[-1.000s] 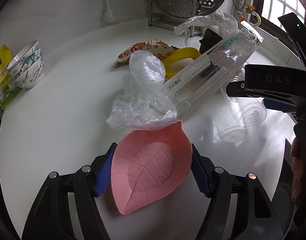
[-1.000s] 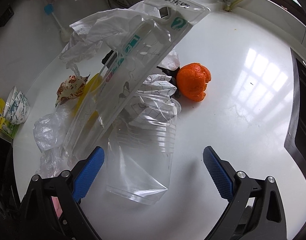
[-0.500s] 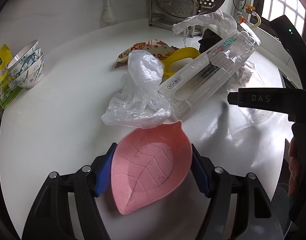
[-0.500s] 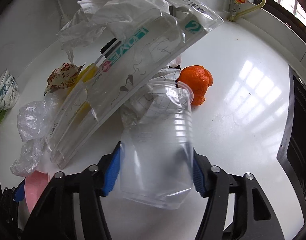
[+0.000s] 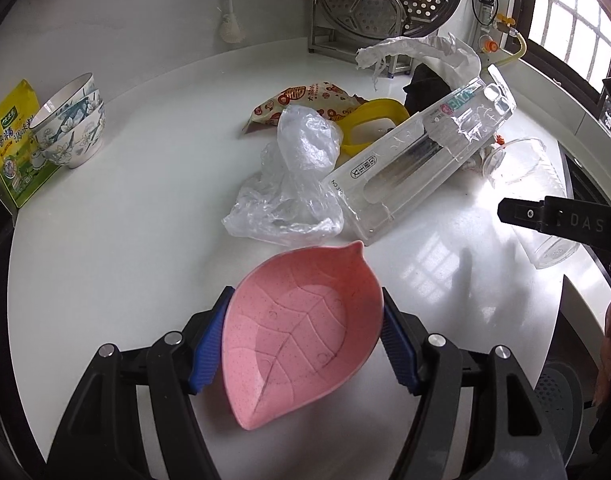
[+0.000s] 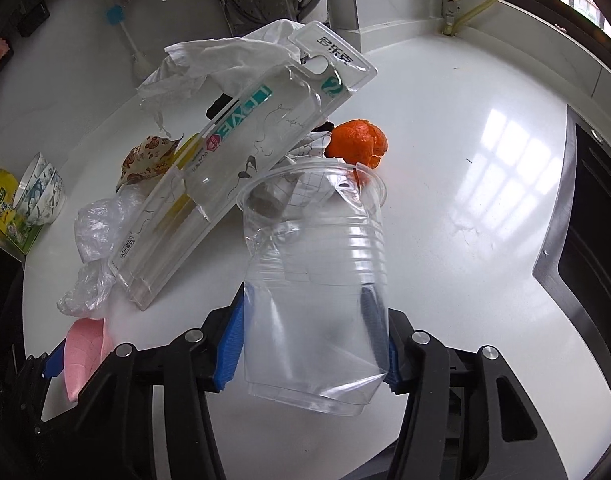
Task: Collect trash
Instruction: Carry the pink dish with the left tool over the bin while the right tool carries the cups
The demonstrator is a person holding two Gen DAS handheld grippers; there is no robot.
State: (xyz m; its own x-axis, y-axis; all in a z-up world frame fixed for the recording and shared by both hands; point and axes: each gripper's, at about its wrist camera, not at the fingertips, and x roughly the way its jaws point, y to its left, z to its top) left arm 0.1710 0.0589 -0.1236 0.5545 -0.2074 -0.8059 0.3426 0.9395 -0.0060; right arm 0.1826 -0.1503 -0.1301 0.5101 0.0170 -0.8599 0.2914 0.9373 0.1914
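Note:
My left gripper is shut on a pink leaf-shaped dish, held low over the white counter. The jaws of my right gripper are closing, and their blue pads press on a crushed clear plastic cup, held with its rim pointing away. In the left wrist view the cup shows at the right. Ahead lies a trash pile: a clear blister pack, a crumpled clear bag, a snack wrapper, white film and orange peel.
Stacked patterned bowls and a yellow-green packet stand at the counter's far left. A metal steamer rack and a hanging brush are at the back wall. A dark stovetop borders the counter on the right.
The right gripper's jaws closed from wide open onto the clear cup, which lay on the counter, and the cup now sits off the surface between the pads. The left gripper and dish stayed put.

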